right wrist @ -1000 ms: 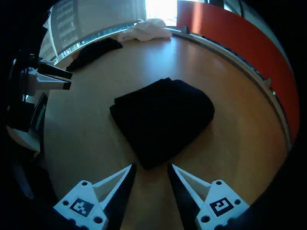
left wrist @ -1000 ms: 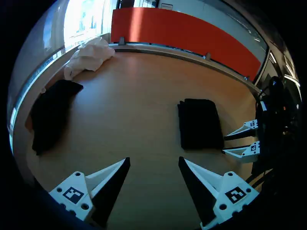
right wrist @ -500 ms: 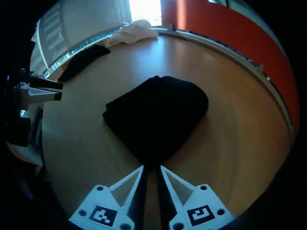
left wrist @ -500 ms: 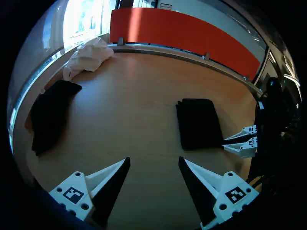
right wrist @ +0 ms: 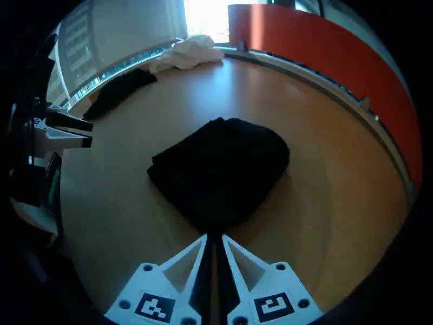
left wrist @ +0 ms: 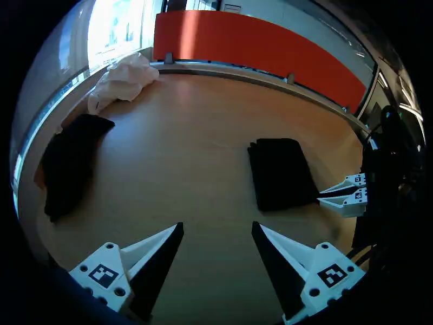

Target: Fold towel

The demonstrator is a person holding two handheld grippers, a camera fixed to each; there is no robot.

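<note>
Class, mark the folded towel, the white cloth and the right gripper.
folded towel [right wrist: 222,170]: right gripper view, middle of its top.
white cloth [left wrist: 123,80]: left gripper view, centre of the heap.
right gripper [right wrist: 214,239]: right gripper view, between its fingertips.

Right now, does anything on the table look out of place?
Nothing spilled or damaged. Unlike the neat folded black towel, a second black cloth sprawls unfolded at the table edge and a white cloth lies crumpled.

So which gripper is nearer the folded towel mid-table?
Right. The right gripper has its fingers closed on the near corner of the towel. The left gripper is open over bare table, apart from the towel.
</note>
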